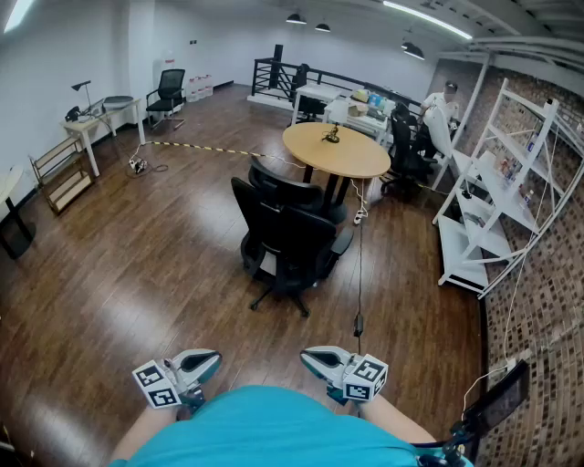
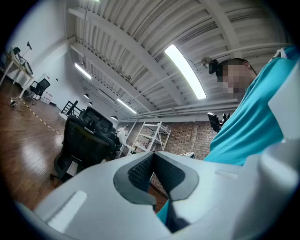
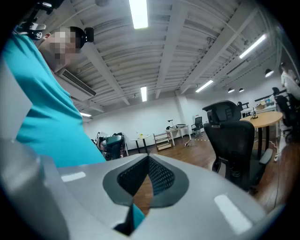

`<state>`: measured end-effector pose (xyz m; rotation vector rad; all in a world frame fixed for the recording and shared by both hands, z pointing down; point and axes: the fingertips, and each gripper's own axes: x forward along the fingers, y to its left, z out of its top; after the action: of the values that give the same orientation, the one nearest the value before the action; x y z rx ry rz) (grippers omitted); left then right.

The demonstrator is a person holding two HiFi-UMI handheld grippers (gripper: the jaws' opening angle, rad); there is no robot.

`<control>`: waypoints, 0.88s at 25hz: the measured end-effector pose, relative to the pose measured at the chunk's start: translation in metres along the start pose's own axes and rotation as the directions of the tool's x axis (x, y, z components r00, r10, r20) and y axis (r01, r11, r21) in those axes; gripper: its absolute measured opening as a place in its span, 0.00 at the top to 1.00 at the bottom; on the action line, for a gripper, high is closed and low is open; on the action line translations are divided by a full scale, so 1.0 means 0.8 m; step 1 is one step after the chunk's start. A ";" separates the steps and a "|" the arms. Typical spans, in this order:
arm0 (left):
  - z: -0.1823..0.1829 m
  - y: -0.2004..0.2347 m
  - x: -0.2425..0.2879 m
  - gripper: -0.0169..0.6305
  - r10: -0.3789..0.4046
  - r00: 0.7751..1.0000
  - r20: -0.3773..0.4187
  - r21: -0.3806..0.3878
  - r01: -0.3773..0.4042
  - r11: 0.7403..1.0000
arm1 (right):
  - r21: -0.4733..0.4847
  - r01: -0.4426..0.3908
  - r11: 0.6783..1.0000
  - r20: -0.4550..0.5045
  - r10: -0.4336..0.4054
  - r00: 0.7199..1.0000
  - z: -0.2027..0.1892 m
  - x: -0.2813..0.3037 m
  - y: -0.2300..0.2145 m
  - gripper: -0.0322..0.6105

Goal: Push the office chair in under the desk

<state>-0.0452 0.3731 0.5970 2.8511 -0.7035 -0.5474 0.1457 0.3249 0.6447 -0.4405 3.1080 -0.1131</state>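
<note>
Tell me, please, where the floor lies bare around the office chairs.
Bare floor spreads left of the nearer office chair and on its near side. It is crowded beyond: second chair by the round table, hanging cable and white shelving right.

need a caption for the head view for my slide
Shut and empty, the left gripper and right gripper face the nearer black office chair beside the round table.

Dark glossy wood plank floor [image 1: 164,246], white walls [image 1: 55,64], exposed brick wall [image 1: 557,264] on the right, white shelving unit [image 1: 511,182] against it, pale side table [image 1: 102,114] and low wooden rack [image 1: 59,173] at left, black railing [image 1: 270,75] at the far end, ribbed white ceiling [image 2: 140,42], long strip light [image 1: 429,18].
</note>
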 end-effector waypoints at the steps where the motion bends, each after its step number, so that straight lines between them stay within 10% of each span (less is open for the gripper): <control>1: 0.001 0.005 -0.002 0.93 0.000 1.000 0.001 0.000 0.000 1.000 | -0.001 0.002 1.000 -0.001 -0.002 1.000 -0.001 0.004 -0.004 0.95; 22: 0.075 0.142 -0.099 0.93 0.006 1.000 0.012 0.008 -0.006 1.000 | -0.046 0.095 0.994 -0.024 -0.096 0.995 0.034 0.146 -0.073 0.95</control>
<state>-0.1809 0.3077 0.5930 2.8548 -0.7182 -0.5620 0.0498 0.2343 0.6225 -0.5935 3.1201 -0.0495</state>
